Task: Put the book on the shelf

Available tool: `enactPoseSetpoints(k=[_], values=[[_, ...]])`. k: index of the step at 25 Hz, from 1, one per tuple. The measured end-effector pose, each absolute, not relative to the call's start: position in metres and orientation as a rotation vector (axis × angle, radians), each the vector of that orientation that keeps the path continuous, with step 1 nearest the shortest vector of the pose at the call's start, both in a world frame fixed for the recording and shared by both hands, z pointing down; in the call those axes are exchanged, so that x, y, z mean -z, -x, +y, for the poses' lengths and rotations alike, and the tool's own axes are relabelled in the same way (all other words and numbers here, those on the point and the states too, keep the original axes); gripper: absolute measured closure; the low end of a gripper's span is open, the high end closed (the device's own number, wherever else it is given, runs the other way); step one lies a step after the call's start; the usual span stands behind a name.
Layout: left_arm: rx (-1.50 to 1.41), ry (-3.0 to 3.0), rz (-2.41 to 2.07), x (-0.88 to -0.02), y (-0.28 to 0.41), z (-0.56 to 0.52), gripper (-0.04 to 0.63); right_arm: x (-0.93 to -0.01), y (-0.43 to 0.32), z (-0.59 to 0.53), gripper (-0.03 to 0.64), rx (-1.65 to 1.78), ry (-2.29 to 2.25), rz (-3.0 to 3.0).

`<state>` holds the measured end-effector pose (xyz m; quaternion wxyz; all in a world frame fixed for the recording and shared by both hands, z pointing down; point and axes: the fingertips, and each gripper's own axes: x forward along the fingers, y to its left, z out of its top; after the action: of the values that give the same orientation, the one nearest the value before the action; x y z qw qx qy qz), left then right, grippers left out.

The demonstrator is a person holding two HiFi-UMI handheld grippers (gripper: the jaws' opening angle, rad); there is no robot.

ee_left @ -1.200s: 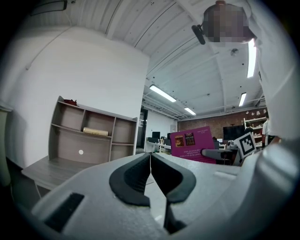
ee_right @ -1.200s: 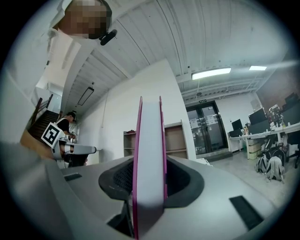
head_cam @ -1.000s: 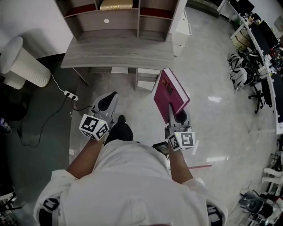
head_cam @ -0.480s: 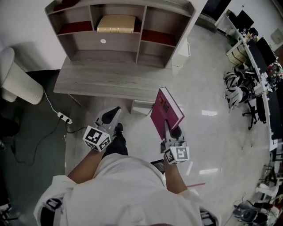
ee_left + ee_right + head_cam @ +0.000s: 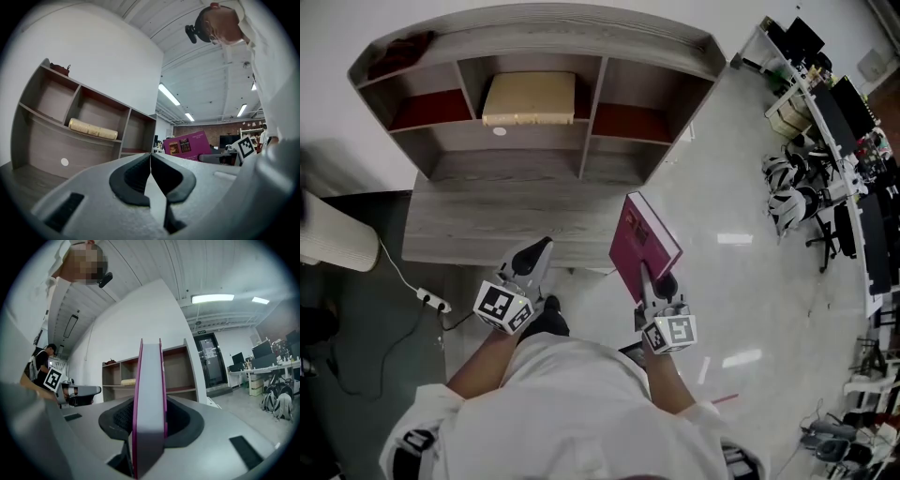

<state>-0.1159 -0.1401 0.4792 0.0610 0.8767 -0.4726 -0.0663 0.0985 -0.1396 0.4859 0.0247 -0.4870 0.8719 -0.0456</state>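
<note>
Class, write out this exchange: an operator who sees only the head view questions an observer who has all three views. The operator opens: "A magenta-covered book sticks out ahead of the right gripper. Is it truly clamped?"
Observer: Yes. The right gripper has both black pads pressed on the covers of the magenta-covered book, upright, pale page edge facing its camera.
Operator: And the left gripper?
Observer: The left gripper has its jaws together, nothing between them.
Operator: What is the tan thing on the shelf?
Observer: Seen side-on, a long tan roll-like bundle lying in the middle compartment of the grey wooden shelf unit.
</note>
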Motion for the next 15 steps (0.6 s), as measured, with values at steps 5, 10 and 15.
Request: enactPoseSetpoints(k=[5,10,15], values=[[0.242,-2.699,-1.368,-0.466,0.128,-0.194,0.577,-0.466,-0.085,-0.191,0.471,0.127,1.545,2.638],[0.290,-2.738,-1.315,-0.467,0.148,-0.235,0.575,-0.450,-0.063,-0.230,0.471,0.070,1.571,2.595],[0.330,-2.732,-1.289,-0.460,0.160,-0.261,0.577,-0.425,-0.050,-0.263,0.471,-0.007,1.600,2.562]])
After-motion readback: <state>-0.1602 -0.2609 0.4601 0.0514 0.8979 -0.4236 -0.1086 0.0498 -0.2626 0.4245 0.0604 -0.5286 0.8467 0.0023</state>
